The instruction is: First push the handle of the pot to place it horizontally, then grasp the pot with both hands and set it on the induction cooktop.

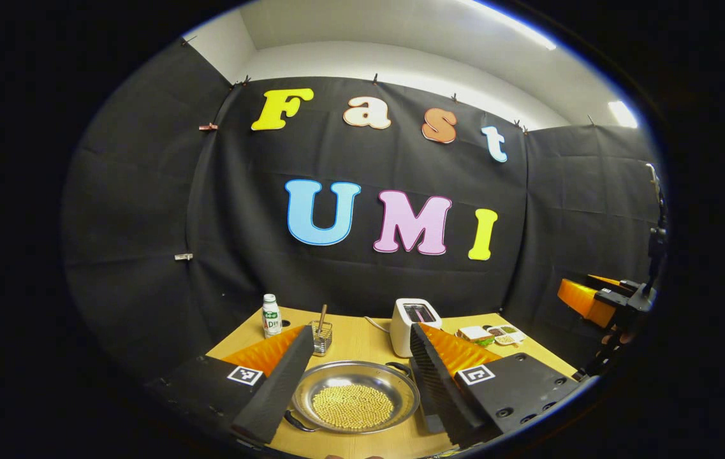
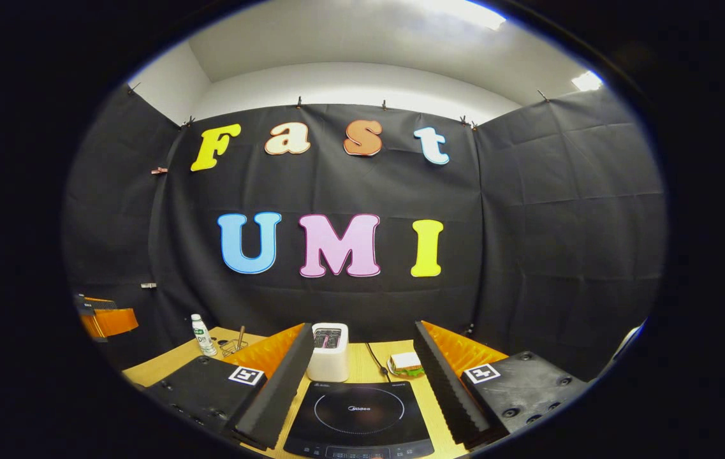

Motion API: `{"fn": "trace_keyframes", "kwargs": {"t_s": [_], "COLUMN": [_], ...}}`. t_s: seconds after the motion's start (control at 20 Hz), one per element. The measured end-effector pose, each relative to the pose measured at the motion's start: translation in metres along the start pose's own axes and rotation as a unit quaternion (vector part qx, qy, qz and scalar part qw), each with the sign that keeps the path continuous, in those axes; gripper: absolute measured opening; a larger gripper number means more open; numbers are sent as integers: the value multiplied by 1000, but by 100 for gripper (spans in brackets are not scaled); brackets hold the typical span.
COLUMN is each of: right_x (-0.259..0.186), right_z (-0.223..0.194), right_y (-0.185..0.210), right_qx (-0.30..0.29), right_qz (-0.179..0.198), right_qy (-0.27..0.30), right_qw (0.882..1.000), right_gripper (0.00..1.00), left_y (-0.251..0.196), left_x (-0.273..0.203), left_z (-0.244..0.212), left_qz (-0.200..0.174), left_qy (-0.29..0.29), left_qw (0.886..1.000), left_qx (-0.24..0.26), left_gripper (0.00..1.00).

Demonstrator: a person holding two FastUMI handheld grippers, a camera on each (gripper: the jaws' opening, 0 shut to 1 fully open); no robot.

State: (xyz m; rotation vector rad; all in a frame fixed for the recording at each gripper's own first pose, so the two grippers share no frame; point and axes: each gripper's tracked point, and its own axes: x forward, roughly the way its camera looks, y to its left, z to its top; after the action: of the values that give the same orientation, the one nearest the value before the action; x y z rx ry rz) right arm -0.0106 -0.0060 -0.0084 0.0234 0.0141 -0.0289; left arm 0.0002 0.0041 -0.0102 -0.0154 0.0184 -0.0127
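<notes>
The left gripper hung above the near edge of the wooden table, its jaws spread wide and holding nothing. Between its fingers, lower down, sat the pot, a shallow steel pan with a heap of yellow beans in its middle. One dark handle showed at the pot's near left rim and another at its far right rim, so the two lay on a slant across the view. Beyond the pot stood a white toaster, with a small glass holding a stick to the left and a white bottle farther left. A sandwich and a tray of small dishes lay at the far right of the table. In the left gripper view the right gripper showed well off to the right, above the table's edge. The right gripper's jaws were likewise spread and empty. Below and between them lay the black cooktop, nothing on it. The toaster stood just beyond it, and the sandwich lay near its far right corner. The bottle stood far left. In that view the left gripper showed at the left edge.
</notes>
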Motion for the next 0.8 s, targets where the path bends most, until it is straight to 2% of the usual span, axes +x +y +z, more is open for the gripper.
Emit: {"fn": "trace_keyframes", "kwargs": {"t_s": [0.3,0.8], "right_x": [-1,0], "right_z": [0,-11], "right_y": [-12,-20], "right_qx": [1,-2], "right_qz": [-15,-24], "right_qy": [-7,8], "right_qw": [1000,1000], "right_gripper": [98,98], "left_y": [6,5], "left_x": [5,25], "left_z": [-10,-22], "left_qz": [3,-13], "left_qy": [12,30], "left_qw": [1000,999], "left_qx": [-22,-24], "left_gripper": [95,95]}}
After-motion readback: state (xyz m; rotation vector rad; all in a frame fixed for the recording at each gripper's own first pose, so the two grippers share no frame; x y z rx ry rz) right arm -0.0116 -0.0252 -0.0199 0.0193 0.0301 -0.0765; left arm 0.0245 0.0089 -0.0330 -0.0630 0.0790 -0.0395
